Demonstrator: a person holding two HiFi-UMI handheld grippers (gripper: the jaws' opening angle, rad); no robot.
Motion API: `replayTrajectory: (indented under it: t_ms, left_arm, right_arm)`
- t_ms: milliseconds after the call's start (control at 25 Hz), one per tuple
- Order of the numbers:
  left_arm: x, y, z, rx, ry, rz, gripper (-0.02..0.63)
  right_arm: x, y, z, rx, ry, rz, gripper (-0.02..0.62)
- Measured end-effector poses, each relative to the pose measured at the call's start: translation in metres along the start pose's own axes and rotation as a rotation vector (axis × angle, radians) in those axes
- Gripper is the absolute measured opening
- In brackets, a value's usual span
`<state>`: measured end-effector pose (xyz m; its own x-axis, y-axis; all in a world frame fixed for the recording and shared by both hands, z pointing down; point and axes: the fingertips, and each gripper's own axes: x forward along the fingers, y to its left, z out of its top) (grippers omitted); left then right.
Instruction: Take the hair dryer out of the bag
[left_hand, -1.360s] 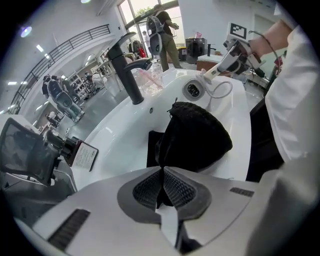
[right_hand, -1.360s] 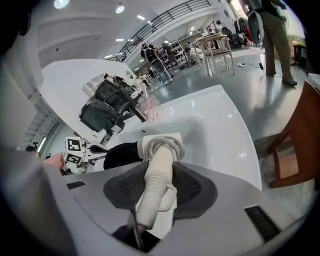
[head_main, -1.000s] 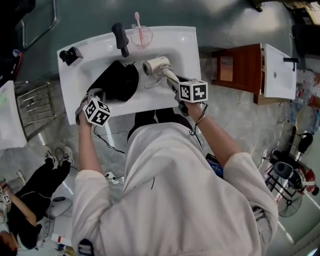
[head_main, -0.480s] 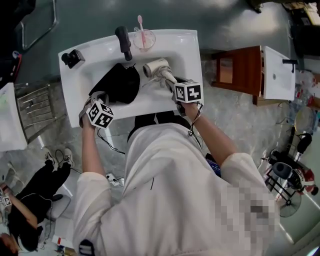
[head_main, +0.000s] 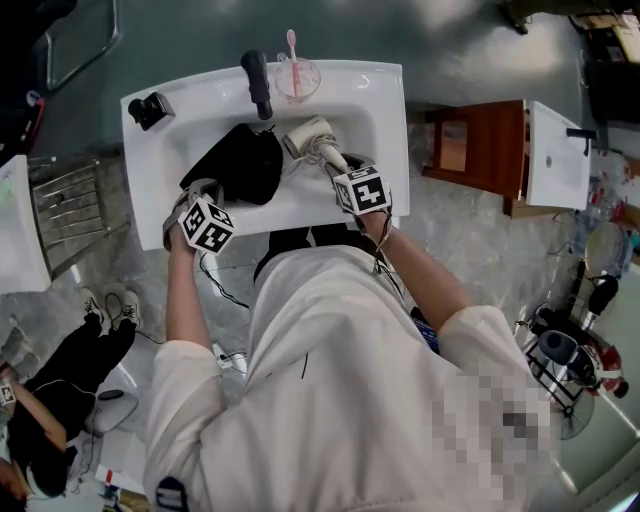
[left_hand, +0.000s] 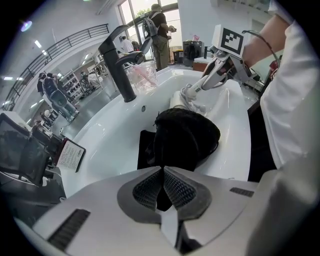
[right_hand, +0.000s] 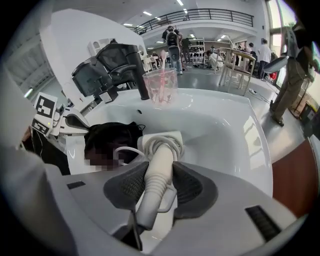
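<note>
The head view takes in the whole white ceramic table (head_main: 388, 95) with its sunken basin, where a limp black fabric bag (head_main: 235, 160) lies at centre left. A white plastic hair dryer (head_main: 310, 134) lies just right of the bag, fully outside it. A black tap (head_main: 258, 82) and a clear plastic cup (head_main: 298, 78) holding a pink toothbrush stand along the upper edge. The left gripper (head_main: 198, 188) is seen at the bag's lower left and the right gripper (head_main: 341, 167) at the dryer's handle, but the jaws themselves are covered there by the marker cubes.

They are shown by the gripper views. In the right gripper view the right gripper (right_hand: 159, 175) is pinched on the hair dryer (right_hand: 162, 150) at its ribbed handle. A white cord is looped round the neck, and the squarish head points toward the basin's far wall. In the left gripper view the pads of the left gripper (left_hand: 163, 171) are pressed together on the near edge of the bag (left_hand: 185, 137), which sits in a rounded heap, with the dryer (left_hand: 187, 97) beyond it.
</note>
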<state>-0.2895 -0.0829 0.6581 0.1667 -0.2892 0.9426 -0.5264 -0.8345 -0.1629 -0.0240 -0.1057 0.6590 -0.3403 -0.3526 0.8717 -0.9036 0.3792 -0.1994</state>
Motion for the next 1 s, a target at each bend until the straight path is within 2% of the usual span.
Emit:
replayTrajectory:
  t_ms: [320, 1000]
  left_arm:
    - [0.001, -0.006, 0.000, 0.000, 0.003, -0.005, 0.029]
    - [0.006, -0.012, -0.003, -0.015, -0.006, 0.000, 0.029]
  right_arm:
    - [0.007, 0.018, -0.008, -0.207, 0.083, -0.005, 0.147]
    - [0.017, 0.020, -0.034, -0.315, 0.196, -0.032, 0.153]
